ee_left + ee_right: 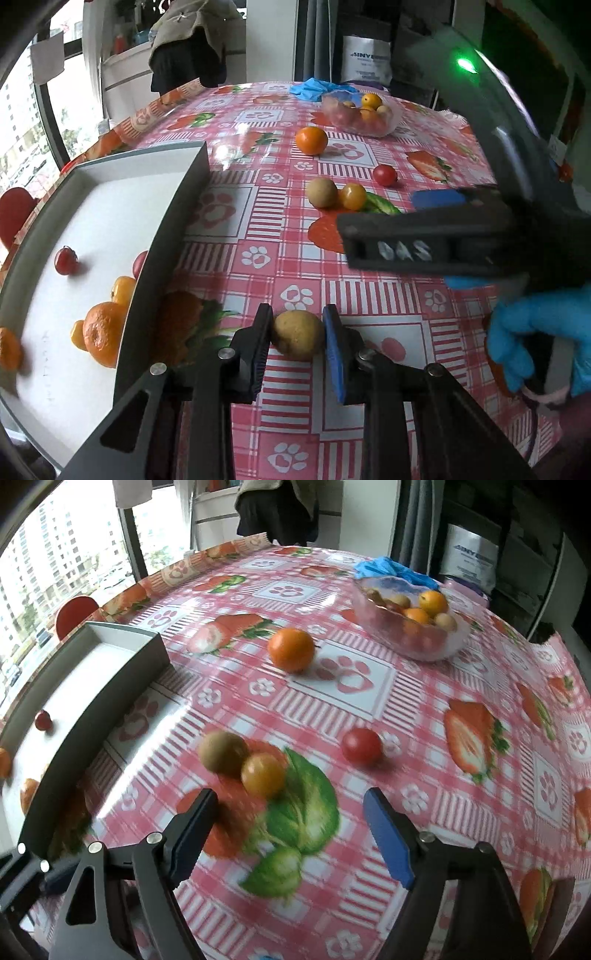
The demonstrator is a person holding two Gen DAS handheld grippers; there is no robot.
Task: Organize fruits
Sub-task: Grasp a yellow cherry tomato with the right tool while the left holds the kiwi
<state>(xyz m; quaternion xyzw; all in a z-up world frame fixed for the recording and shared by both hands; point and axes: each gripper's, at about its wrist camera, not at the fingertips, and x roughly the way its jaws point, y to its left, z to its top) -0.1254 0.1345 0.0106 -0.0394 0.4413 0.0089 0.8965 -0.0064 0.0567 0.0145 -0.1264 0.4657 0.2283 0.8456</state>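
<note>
The fingers of the left gripper (298, 334) are clenched on a small round tan-brown fruit (298, 334), one black pad and one blue pad pressing its two sides, low over the pink checked oilcloth worktop (280, 229). Just to their left stands a white tray with a dark grey rim (162, 236), already carrying a peeled-looking orange mandarin (103, 332), a small red cherry tomato (65, 260) and other small fruits.

The fingers of the right gripper (291, 812) are spread wide and grasp nothing. They hang above a printed cabbage, just short of a small yellow-orange tomato (263, 775) that touches a second brown round fruit (221, 752). A red tomato (361, 746) sits apart to the right, a whole orange (291, 650) further back, and a clear plastic bowl of mixed fruit (410, 624) near the far edge.

To do this step well, I judge the left hand should lift the fruit clear of the tray's rim before crossing, then set it down gently. The right should centre on the yellow-orange tomato alone, so the neighbouring brown fruit is not nudged away.
</note>
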